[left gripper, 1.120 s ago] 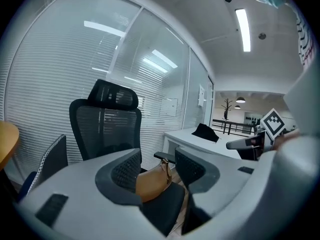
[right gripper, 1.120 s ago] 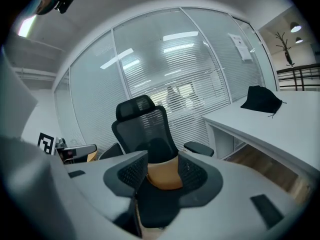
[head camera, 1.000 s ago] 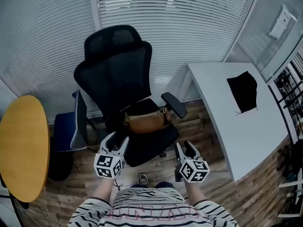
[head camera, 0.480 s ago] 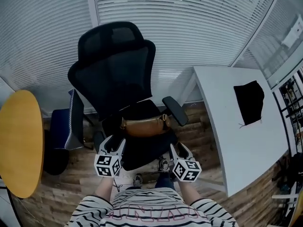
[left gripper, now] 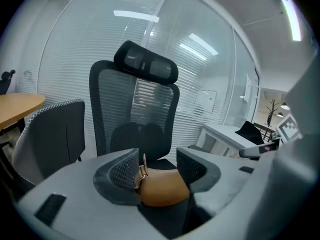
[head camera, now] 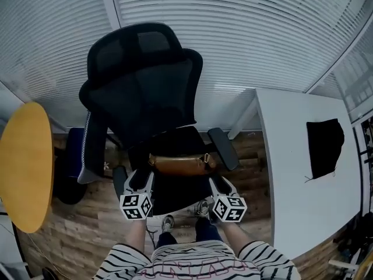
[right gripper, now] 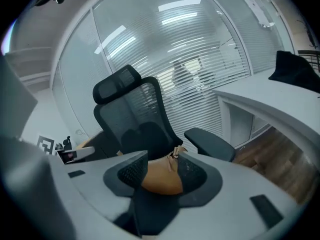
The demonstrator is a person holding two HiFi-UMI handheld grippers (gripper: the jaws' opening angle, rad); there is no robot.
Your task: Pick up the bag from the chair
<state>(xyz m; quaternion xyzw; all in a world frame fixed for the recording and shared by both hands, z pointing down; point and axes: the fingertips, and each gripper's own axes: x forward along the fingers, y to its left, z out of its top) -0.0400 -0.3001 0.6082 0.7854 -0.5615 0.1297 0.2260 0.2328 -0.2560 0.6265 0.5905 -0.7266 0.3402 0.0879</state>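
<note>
An office. A black mesh chair with headrest (head camera: 145, 92) stands before white slatted blinds (head camera: 245, 34), beside a plain white desk (head camera: 288, 179).

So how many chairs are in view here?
2. The black mesh office chair holding the brown bag is at centre; a second chair stands at its left, beside the yellow table. Others could be out of frame.

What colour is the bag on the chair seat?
The bag is tan brown with a gold-coloured ring at one end, clearest in the left gripper view.
</note>
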